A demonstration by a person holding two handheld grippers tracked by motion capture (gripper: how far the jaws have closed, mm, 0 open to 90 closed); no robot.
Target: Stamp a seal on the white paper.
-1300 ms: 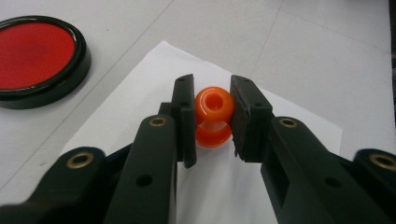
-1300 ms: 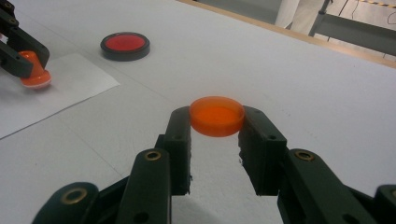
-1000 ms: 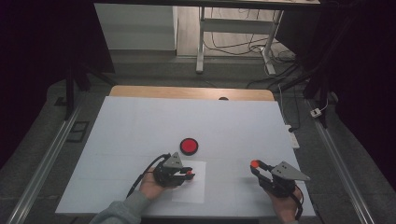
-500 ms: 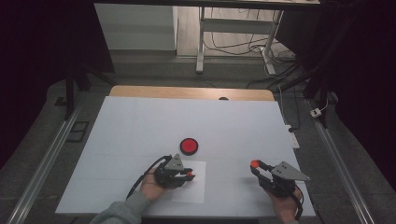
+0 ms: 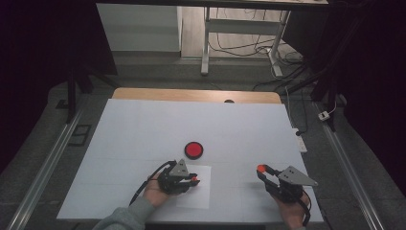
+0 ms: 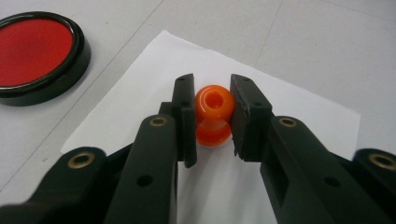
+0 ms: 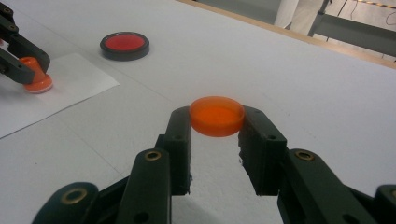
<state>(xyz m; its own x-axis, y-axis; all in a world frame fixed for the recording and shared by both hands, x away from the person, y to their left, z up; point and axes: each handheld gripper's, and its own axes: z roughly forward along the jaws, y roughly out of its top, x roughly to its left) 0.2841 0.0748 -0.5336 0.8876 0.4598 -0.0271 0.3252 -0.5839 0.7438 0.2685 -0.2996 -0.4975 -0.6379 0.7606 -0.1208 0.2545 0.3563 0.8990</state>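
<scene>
I judged the stamping job to be about midway. My left gripper (image 6: pixel 212 116) had its jaws closed on the orange stamp (image 6: pixel 214 114), whose base was standing on the white sheet of paper (image 6: pixel 299 112) at the centre of the left gripper view, as if pressing a mark; whether any print had come off I could not tell, since the stamp covered the spot. My right gripper (image 7: pixel 215 122) was clamped on the orange cap (image 7: pixel 216 115), held just above the table (image 7: pixel 327 79) in the middle of the right gripper view, so the cap was already off. What I reckoned was left was to lift the stamp, check the print and fit the cap back on. The stamp looked like smooth, glossy plastic, waisted like a spool with a rounded knob and a small hollow on top. The cap was a shallow, translucent disc with a flat top. The ink pad (image 5: pixel 194 150), above the paper in the high view, was a round red cushion in a shiny black rim. The paper was thin, matte and rectangular, lying flat on the pale table.
</scene>
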